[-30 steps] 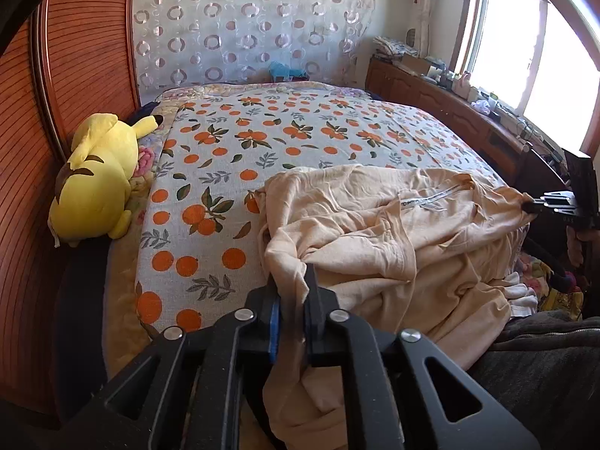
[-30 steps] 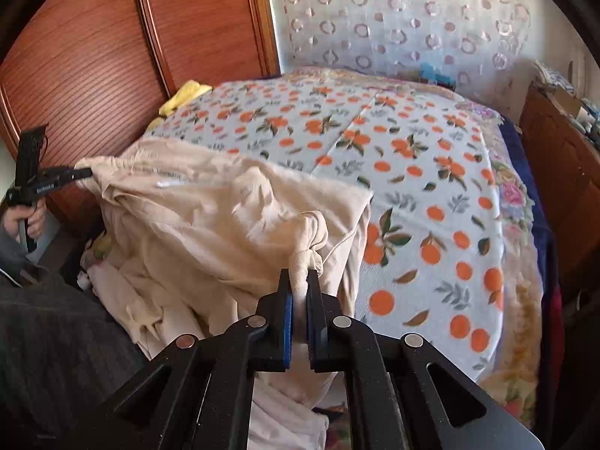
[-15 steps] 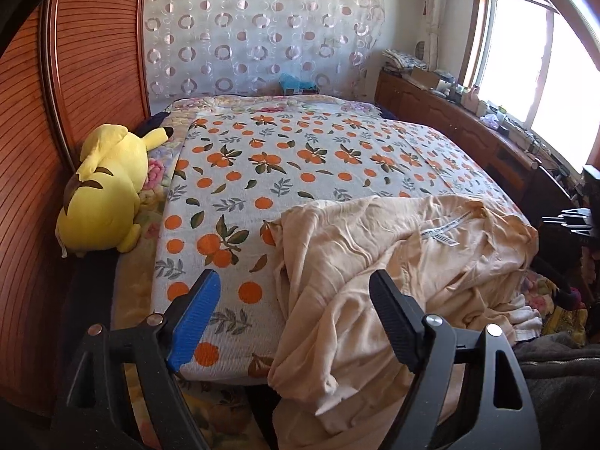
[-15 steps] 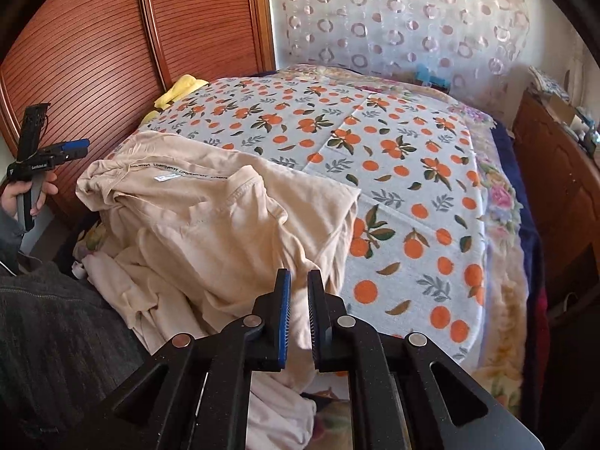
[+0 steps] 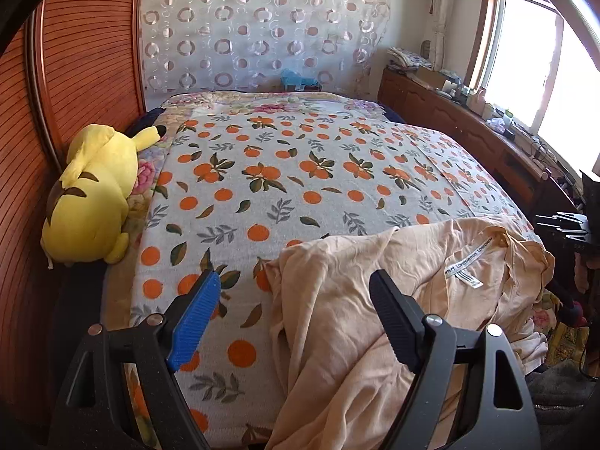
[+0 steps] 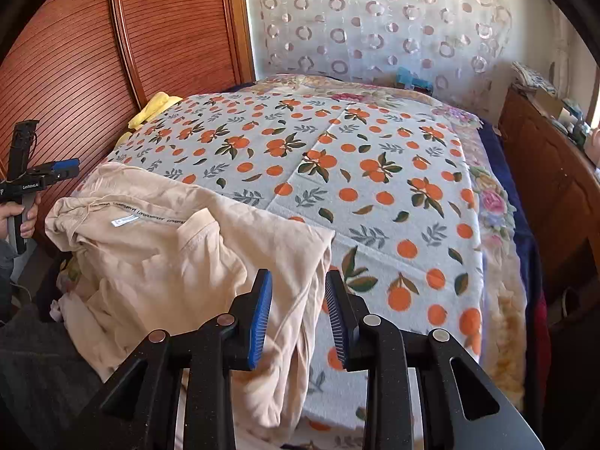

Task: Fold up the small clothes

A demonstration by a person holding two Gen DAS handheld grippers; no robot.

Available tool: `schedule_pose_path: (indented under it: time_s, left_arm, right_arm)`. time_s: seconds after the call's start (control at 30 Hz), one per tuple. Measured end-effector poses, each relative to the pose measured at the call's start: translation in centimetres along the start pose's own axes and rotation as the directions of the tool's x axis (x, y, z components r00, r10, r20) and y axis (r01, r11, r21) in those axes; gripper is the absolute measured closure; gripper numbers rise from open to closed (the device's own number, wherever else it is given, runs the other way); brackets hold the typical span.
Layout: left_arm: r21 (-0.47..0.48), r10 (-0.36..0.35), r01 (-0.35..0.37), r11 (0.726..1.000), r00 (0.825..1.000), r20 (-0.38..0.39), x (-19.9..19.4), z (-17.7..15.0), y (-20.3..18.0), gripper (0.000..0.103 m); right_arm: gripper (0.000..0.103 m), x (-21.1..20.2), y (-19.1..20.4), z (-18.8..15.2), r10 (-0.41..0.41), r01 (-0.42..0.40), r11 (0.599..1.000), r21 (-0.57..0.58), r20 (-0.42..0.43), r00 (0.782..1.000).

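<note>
My left gripper's fingers stand spread wide, holding nothing. My right gripper's fingers have just been opening, nothing pinched between them. The beige garment lies rumpled on the bed's near edge, partly hanging over it, well apart from the yellow plush toy.

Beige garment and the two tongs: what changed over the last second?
Both tongs let go: the left tongs opened wide first, and the right tongs have just been opening. The beige garment dropped slack onto the bed edge. The orange-print blanket and yellow plush stayed put.
</note>
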State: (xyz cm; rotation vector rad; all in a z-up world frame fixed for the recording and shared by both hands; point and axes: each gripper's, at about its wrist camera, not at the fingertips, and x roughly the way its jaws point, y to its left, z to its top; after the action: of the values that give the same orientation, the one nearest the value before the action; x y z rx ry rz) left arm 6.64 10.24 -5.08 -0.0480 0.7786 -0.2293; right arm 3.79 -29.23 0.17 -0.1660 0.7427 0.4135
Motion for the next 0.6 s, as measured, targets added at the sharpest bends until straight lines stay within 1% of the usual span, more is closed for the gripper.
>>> schedule_pose_path:
  time_s: [0.07, 0.13, 0.2, 0.23, 0.3, 0.33, 0.4, 0.5, 0.6]
  left_arm:
    - [0.014, 0.003, -0.003, 1.0, 1.0, -0.002, 0.6, 0.3, -0.2, 0.021]
    - [0.018, -0.004, 0.004, 1.0, 1.0, -0.008, 1.4, 0.6, -0.3, 0.021]
    - [0.011, -0.008, 0.009, 1.0, 1.0, -0.028, 2.4, 0.8, 0.0, 0.022]
    - [0.008, -0.014, 0.015, 1.0, 0.999, -0.037, 2.8, 0.9, 0.0, 0.027]
    - [0.002, -0.04, 0.04, 0.999, 0.997, -0.061, 3.8, 1.0, 0.2, 0.031]
    - [0.0, -0.037, 0.037, 0.999, 0.997, -0.072, 4.2, 1.0, 0.3, 0.034]
    - [0.002, -0.033, 0.033, 0.999, 0.996, -0.089, 4.8, 0.9, 0.5, 0.037]
    - [-0.003, -0.034, 0.034, 0.999, 0.993, -0.113, 5.5, 0.7, 0.6, 0.037]
    - [-0.002, -0.028, 0.028, 1.0, 0.991, -0.133, 5.9, 0.4, 0.6, 0.037]
  right_arm:
    - [0.071, 1.0, 0.1, 0.4, -0.003, 0.003, 1.0, -0.006, 0.0, 1.0]
    - [0.058, 2.1, -0.2, 0.8, 0.004, -0.004, 1.0, -0.002, -0.004, 1.0]
    - [0.058, 3.4, -0.2, 1.0, -0.005, 0.005, 1.0, 0.009, -0.015, 1.0]
    - [0.058, 4.1, -0.5, 1.2, -0.01, 0.011, 1.0, 0.019, -0.021, 1.0]
    - [0.058, 5.3, -0.7, 1.4, -0.015, 0.016, 0.999, 0.029, -0.034, 0.999]
    - [0.058, 5.7, -0.8, 1.5, -0.017, 0.018, 0.999, 0.031, -0.037, 0.999]
    - [0.058, 6.3, -1.2, 1.7, -0.017, 0.019, 0.999, 0.042, -0.043, 0.999]
    - [0.055, 7.0, -1.5, 2.0, 0.0, 0.004, 0.998, 0.062, -0.054, 0.999]
    - [0.054, 7.6, -1.4, 2.0, 0.014, -0.01, 0.998, 0.065, -0.071, 0.997]
